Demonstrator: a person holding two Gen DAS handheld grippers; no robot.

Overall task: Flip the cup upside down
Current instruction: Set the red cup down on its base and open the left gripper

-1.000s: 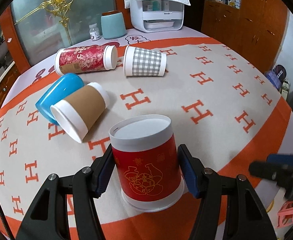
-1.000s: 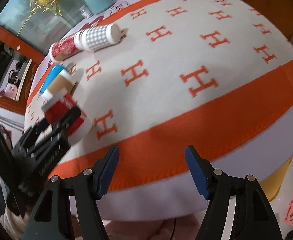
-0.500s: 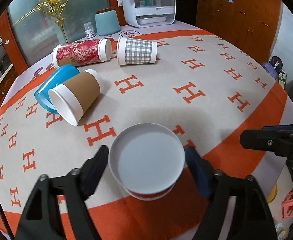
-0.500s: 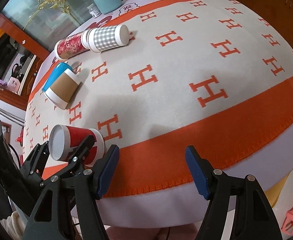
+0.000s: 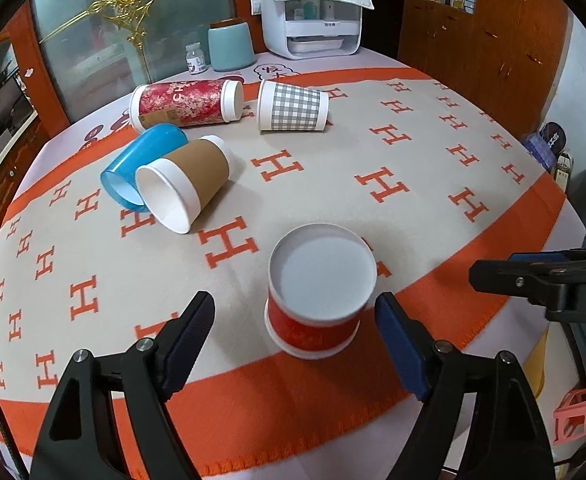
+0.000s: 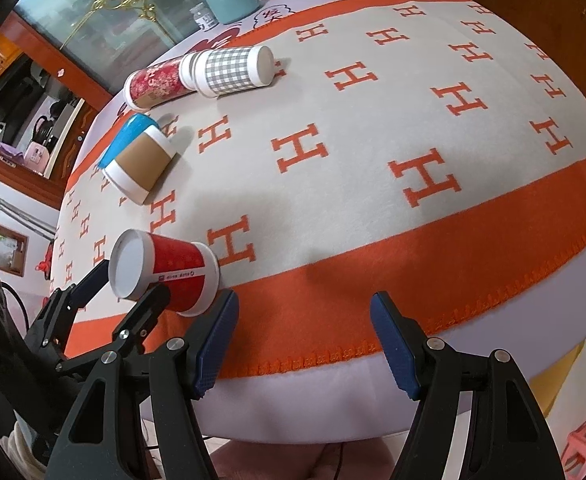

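Paper, thin-walled and light, is what the red paper cup (image 5: pixel 320 304) looks to be made of, so I judge it will crush under a hard squeeze and tip at a nudge. It stands mouth-down on the orange border of the H-patterned blanket (image 5: pixel 413 152), white recessed base up, between the spread fingers of the left gripper (image 5: pixel 295 330), whose jaws stand wide apart and touch nothing. The flip therefore looks done. If it must be taken again, the mid-wall of the red band is the likeliest hold, gently, since the glossy print may slide on the blue ribbed pads (image 5: pixel 401 344).

The right gripper (image 6: pixel 304 340) hangs off the table edge to the cup's right, jaws likewise apart and empty.

Beyond the left gripper and to its left, a brown-sleeved paper cup (image 5: pixel 185 182) lies on its side against a blue plastic cup (image 5: pixel 141 162), smooth and translucent. Farther still lie a tall red floral cup (image 5: pixel 187 104) and a grey checked paper cup (image 5: pixel 293 106), both on their sides. The blanket looks woolly and soft.
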